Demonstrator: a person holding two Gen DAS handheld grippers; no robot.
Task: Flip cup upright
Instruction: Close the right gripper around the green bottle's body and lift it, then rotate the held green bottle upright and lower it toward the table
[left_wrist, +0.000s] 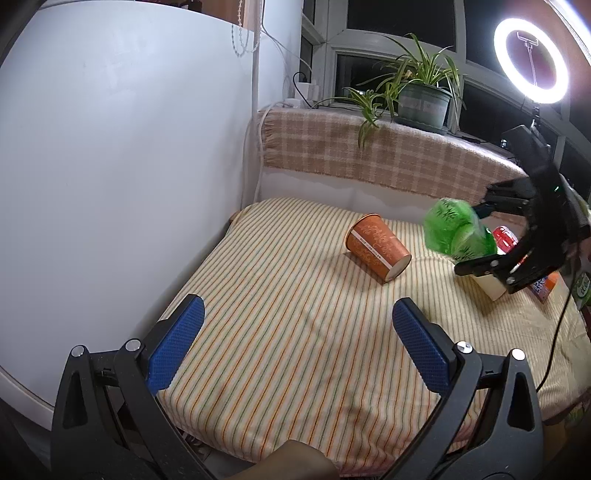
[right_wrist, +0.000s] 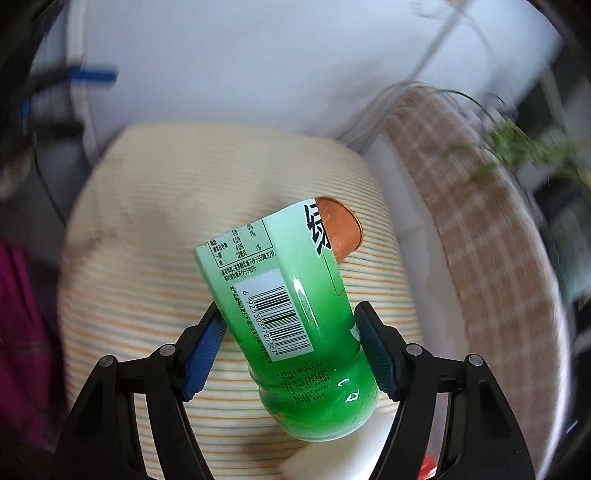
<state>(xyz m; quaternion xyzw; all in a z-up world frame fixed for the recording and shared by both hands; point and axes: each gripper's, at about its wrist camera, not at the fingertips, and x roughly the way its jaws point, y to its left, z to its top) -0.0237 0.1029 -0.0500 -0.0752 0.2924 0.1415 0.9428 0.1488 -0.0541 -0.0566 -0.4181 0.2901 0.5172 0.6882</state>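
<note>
Blue-padded left gripper (left_wrist: 295, 332) sits nearest the lens, jaws released and spread wide, nothing between them, hovering over the near edge of the striped bench (left_wrist: 277, 350).

Orange paper cup (left_wrist: 376, 251) lies on its side toward the far edge of the bench, roughly mid-width, base pointing toward the right edge, mouth toward the far left corner. It touches only the striped cloth and lies apart from both grippers. In the right wrist view just a sliver of the cup shows behind the bottle.

Right gripper (right_wrist: 291, 347) has its jaws clenched on a green bottle (right_wrist: 291, 314), pads against the labelled body on both sides, barcode facing the camera. Bottle is tilted and off the surface, above the right side of the bench; this view is motion-blurred.

Beneath that gripper, by the right edge: a red can (left_wrist: 505, 236) and a pale cup (left_wrist: 491, 286), partly hidden.

Beyond the far edge: plaid blanket (left_wrist: 388, 155), potted plant (left_wrist: 421, 96), lit ring light (left_wrist: 532, 57).
</note>
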